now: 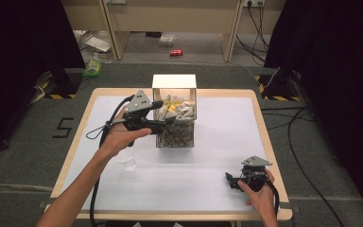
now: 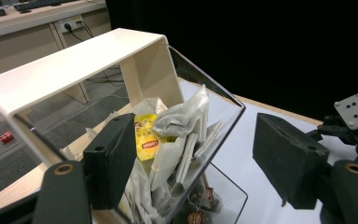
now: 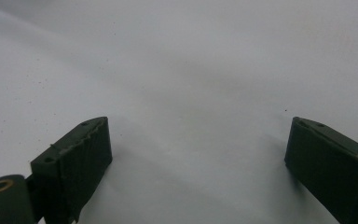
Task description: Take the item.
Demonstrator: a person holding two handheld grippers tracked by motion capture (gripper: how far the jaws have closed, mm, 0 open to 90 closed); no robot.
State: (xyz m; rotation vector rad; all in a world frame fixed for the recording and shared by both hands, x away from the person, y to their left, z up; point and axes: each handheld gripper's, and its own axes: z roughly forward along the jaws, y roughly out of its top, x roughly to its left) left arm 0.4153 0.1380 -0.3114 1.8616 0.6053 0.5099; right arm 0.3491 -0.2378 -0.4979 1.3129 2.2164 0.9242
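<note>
At the bottom right of the high view the right gripper (image 1: 235,181) rests low on the white table cover (image 1: 217,142), held by the right hand (image 1: 261,193); its own view shows its jaws wide apart, with bare white surface between them and nothing gripped. Just left of the frame's centre, a small clear plastic cup (image 1: 128,161) stands on the cover beside the left forearm, hard to make out against the white. Above it the left hand (image 1: 120,135) holds the left gripper (image 1: 170,120) at the left side of a clear acrylic box (image 1: 176,137) with a cream lid (image 1: 174,81) raised over it. The left gripper view gives what the high view cannot: its jaws stand apart, the left one reaching inside the box wall among the packets and the right one outside the clear wall, closed on nothing. That view also shows white paper sachets (image 2: 182,116) standing on end and a yellow tea-bag envelope (image 2: 148,140) with a red label whose lettering is too small to read surely. Loose round tags lie at the bottom of the box. Beyond the table, at the top of the high view, a red can (image 1: 176,53) lies on the floor, and at the left a "5" (image 1: 64,126) is marked on the grey carpet.
</note>
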